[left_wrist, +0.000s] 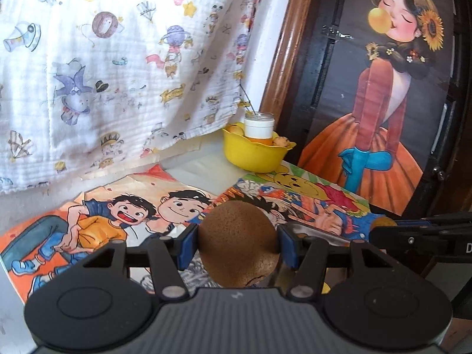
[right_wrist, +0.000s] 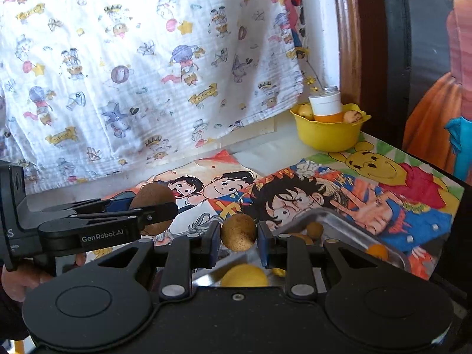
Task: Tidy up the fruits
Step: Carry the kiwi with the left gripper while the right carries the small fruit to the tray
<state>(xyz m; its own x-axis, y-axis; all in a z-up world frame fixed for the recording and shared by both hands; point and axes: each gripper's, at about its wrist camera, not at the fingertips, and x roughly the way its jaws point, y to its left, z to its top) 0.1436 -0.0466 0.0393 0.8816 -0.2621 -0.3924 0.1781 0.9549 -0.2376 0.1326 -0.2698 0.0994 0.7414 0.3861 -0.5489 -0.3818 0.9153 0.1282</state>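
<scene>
Kiwi (left_wrist: 238, 243) fills the middle of the left wrist view, a brown, speckled fruit clamped between the blue pads (left_wrist: 186, 246) of the left gripper (left_wrist: 238, 244), jaws part-way apart around it. At two o'clock from it the right gripper (left_wrist: 383, 224) enters from the edge, a small brown fruit at its tip. Cartoon posters (left_wrist: 97, 221) cover the table; at twelve o'clock a yellow bowl (left_wrist: 252, 153) stands by the back edge, holding a white-capped jar (left_wrist: 259, 128) and small fruits. A printed cloth (left_wrist: 118, 59) hangs behind, leaving bare tabletop before the bowl.

From the right wrist view, the right gripper (right_wrist: 239, 233) is closed on a small round brown fruit (right_wrist: 239, 232). At nine o'clock the left gripper (right_wrist: 153, 209) carries its kiwi (right_wrist: 152, 196); its side reads "GenRobot.AI". A hand (right_wrist: 20, 280) grips its handle. Below and at three o'clock a metal tray (right_wrist: 354, 227) holds orange and yellow fruits. The yellow bowl (right_wrist: 327, 135) sits at one o'clock, well apart, with open poster surface between.
</scene>
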